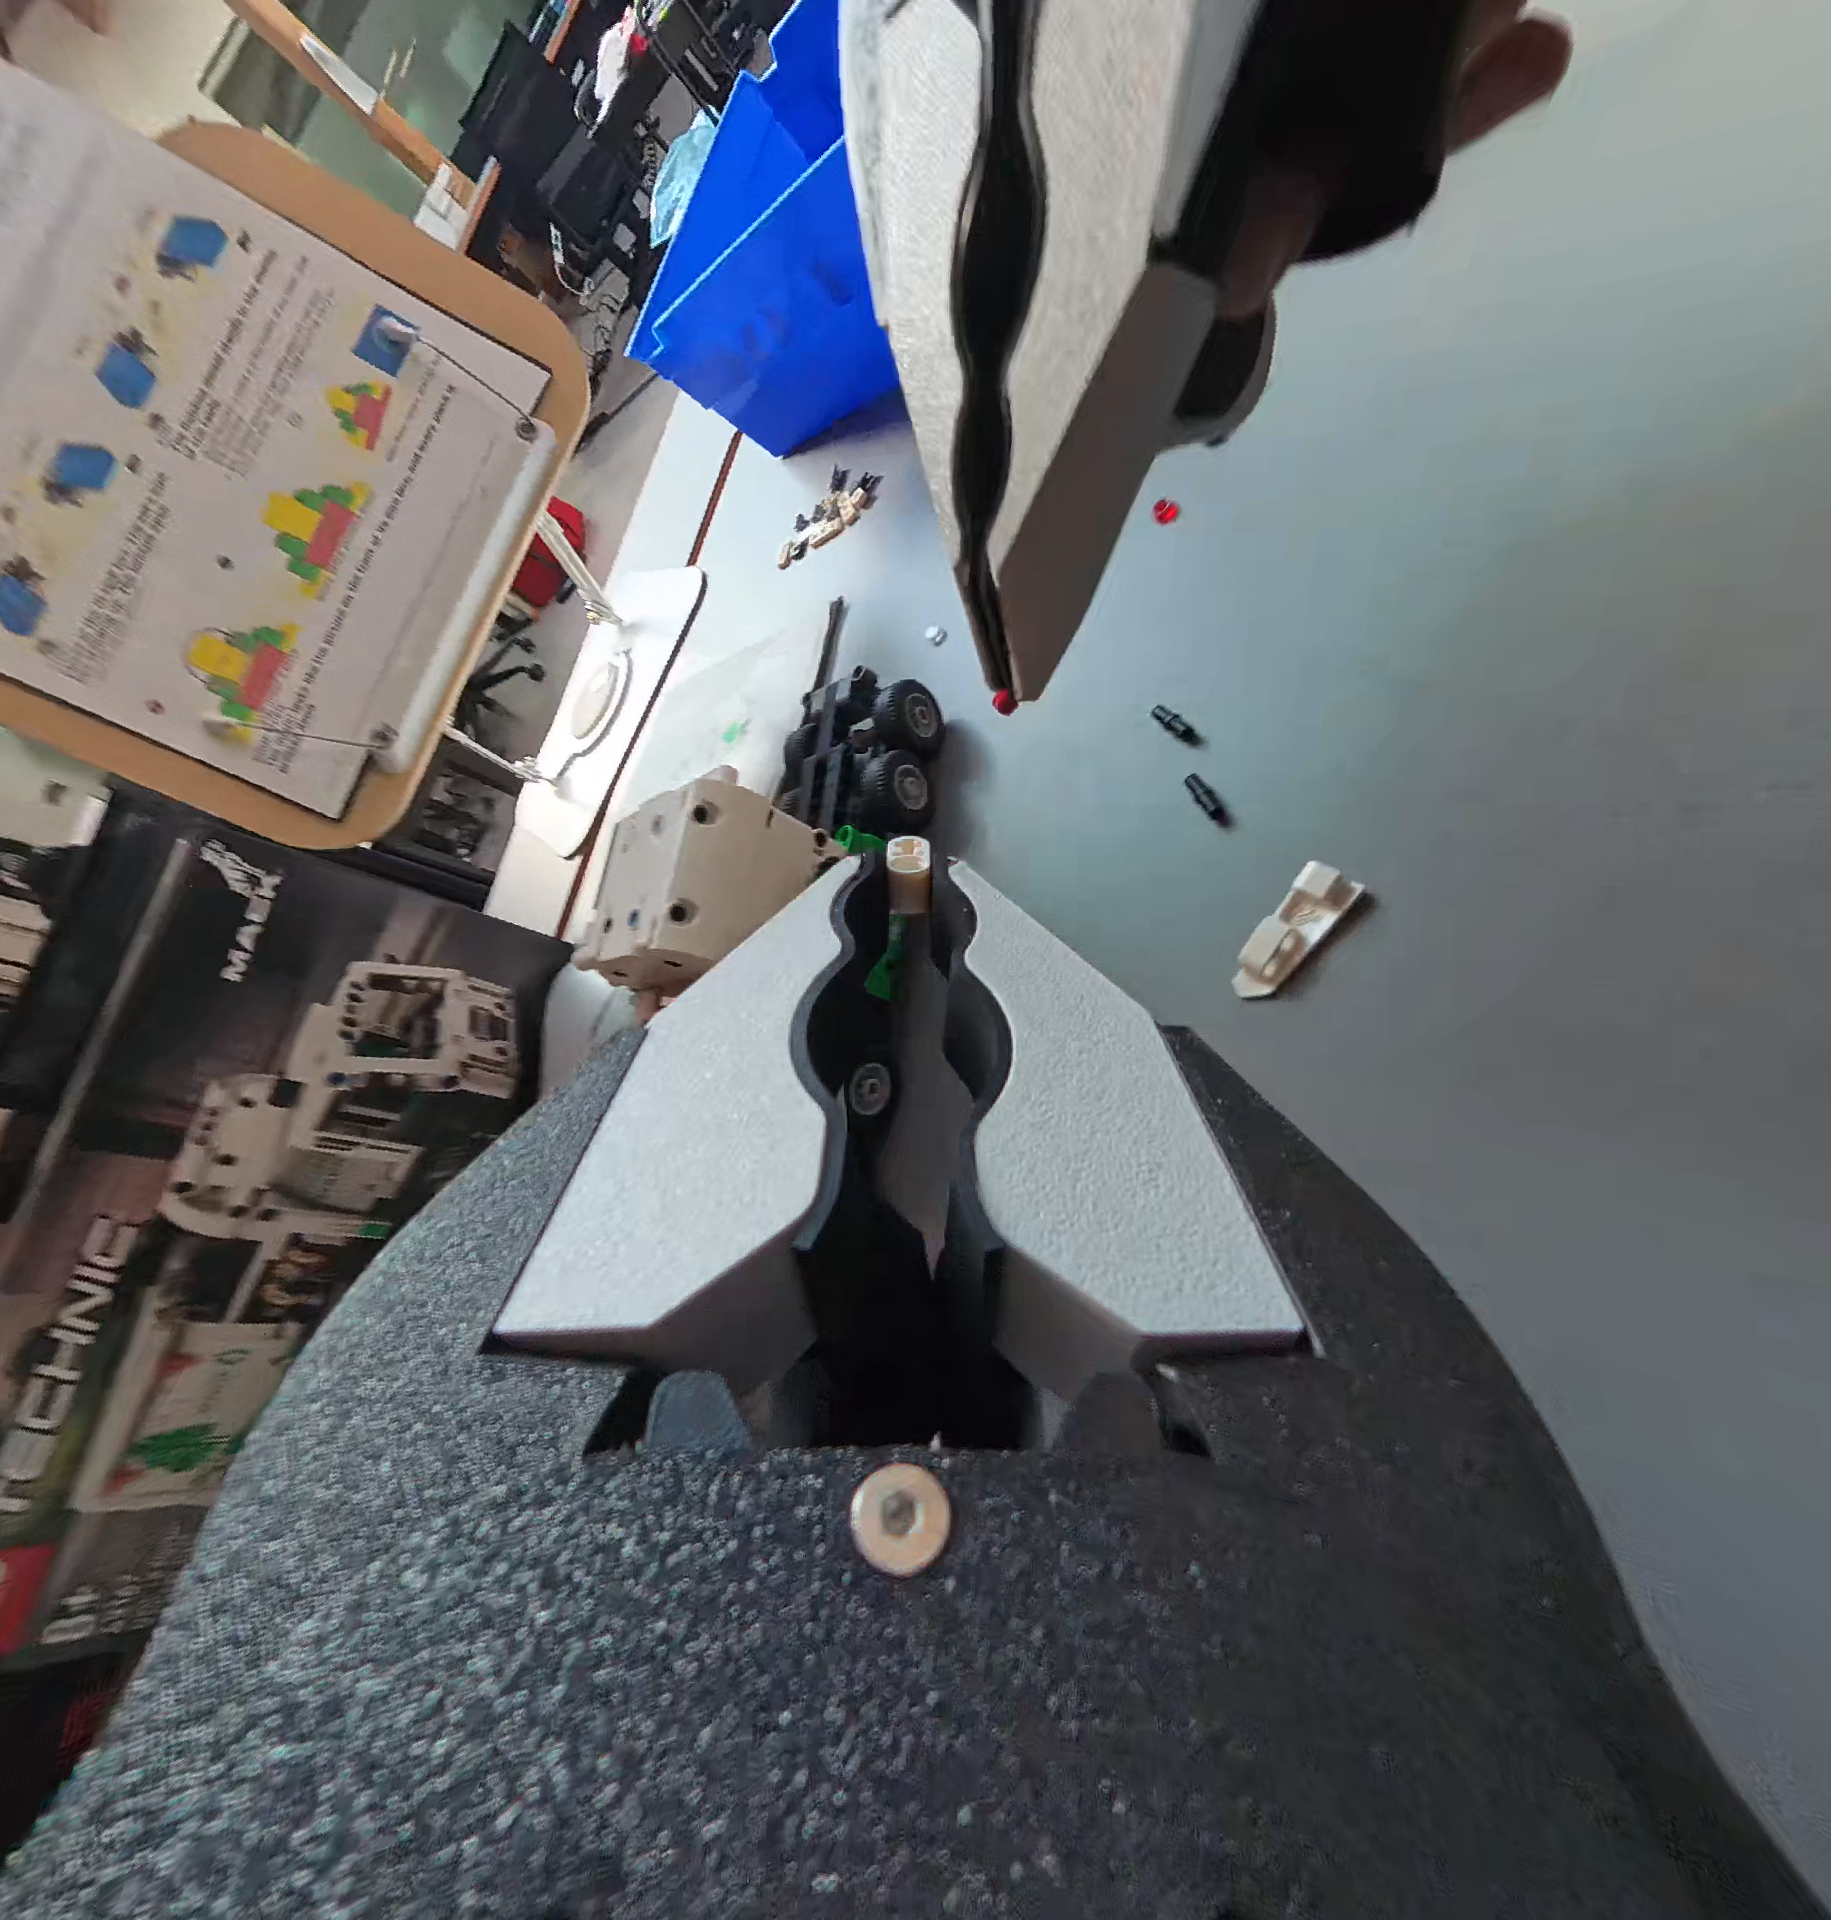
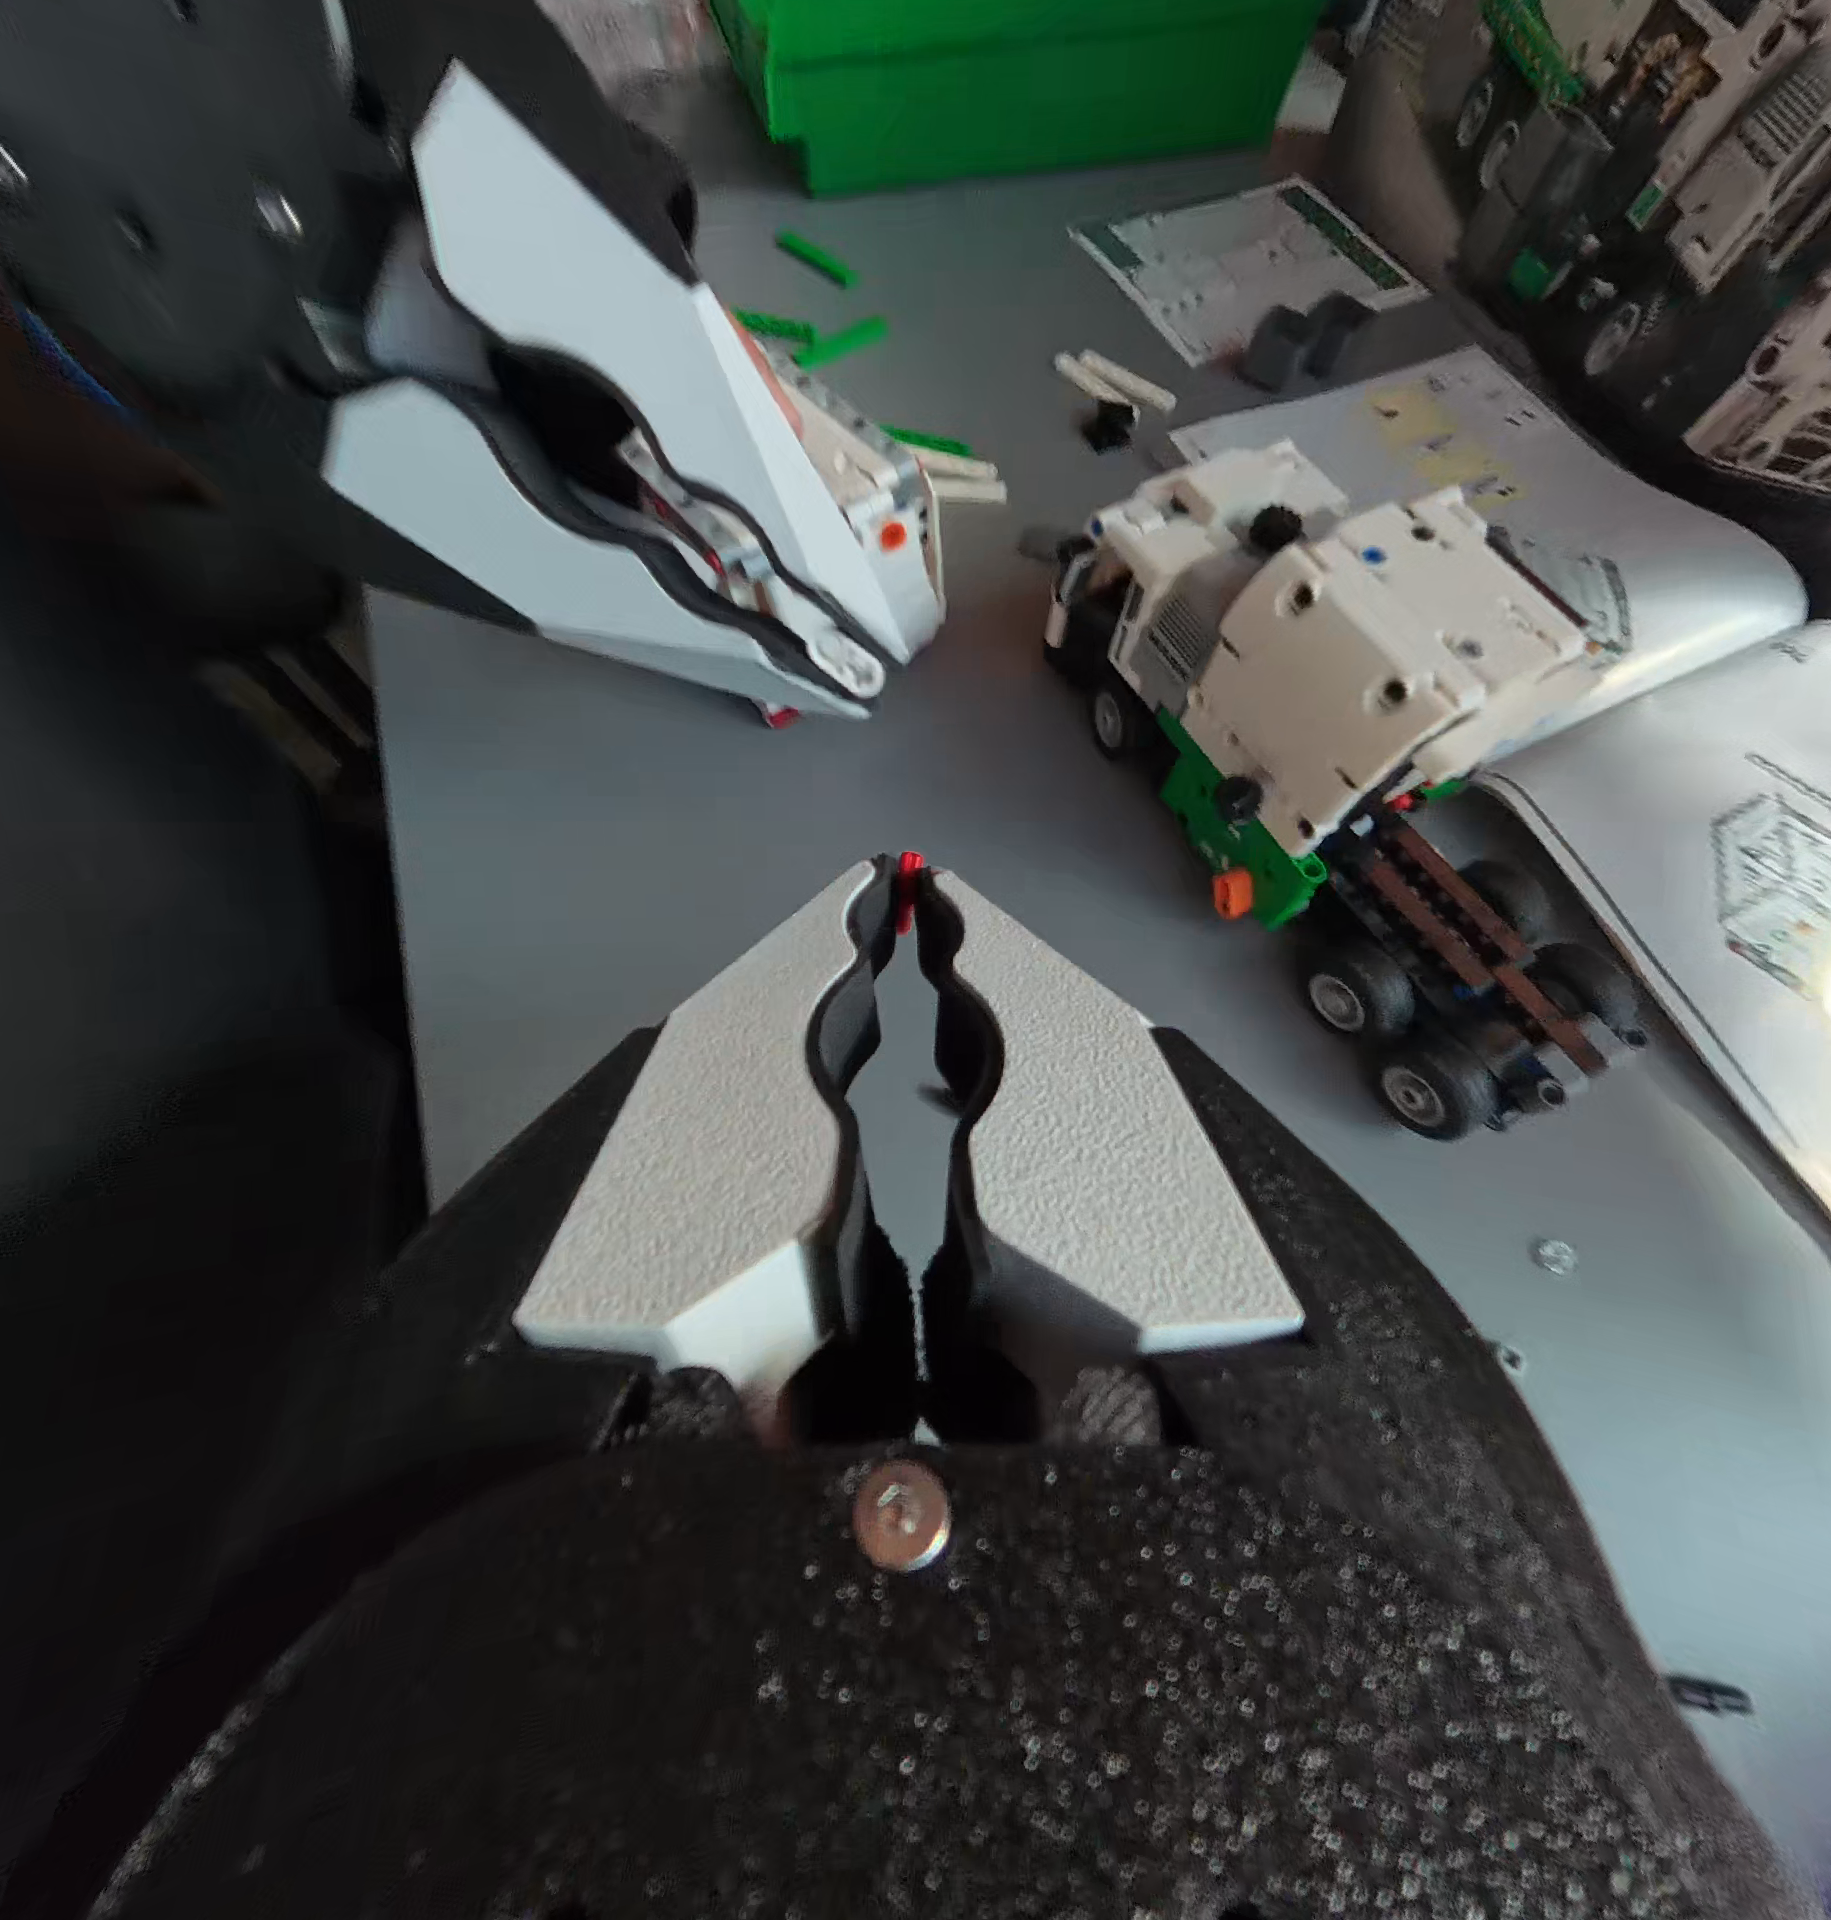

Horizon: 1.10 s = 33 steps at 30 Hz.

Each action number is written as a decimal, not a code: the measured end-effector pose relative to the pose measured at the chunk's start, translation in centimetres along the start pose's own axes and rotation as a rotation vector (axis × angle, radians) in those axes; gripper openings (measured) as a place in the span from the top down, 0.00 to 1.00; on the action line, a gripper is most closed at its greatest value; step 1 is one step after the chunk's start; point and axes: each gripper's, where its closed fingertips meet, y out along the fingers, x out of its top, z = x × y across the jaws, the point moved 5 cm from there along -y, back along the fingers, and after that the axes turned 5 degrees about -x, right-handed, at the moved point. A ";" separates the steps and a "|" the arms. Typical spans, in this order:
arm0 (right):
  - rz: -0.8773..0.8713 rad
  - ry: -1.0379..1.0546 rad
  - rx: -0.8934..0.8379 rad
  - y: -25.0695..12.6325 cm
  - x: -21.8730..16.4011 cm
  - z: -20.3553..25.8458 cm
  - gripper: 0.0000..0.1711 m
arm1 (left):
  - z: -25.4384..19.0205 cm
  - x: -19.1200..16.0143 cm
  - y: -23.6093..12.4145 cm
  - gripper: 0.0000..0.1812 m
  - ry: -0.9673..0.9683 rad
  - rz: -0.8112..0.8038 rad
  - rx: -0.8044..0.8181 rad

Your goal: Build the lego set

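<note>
My left gripper [image 1: 906,868] is shut on a white lego sub-assembly [image 1: 907,860] with green bits; only its beam end shows between the tips. In the right wrist view this gripper [image 2: 857,673] is at upper left, and the white sub-assembly [image 2: 895,520] with an orange pin sticks out behind its fingers. My right gripper [image 2: 909,878] is shut on a small red piece [image 2: 909,864], held above the grey table. In the left wrist view it [image 1: 1006,694] comes down from the top with the red piece [image 1: 1004,702] at its tip. The partly built white-and-green truck [image 2: 1306,665] stands to the right.
Black pins [image 1: 1176,724], a white panel [image 1: 1300,930] and another red piece [image 1: 1163,511] lie loose on the table. Open instruction booklet [image 2: 1742,810] beside the truck. Green beams [image 2: 838,338], green bin [image 2: 994,83], blue bins [image 1: 776,291], the set's box [image 1: 163,1195], a sheet on a stand [image 1: 215,468].
</note>
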 end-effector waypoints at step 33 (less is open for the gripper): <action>0.003 0.453 0.112 3.2 1.8 0.0 0.99 | 0.1 -1.1 0.9 0.97 0.643 0.115 0.155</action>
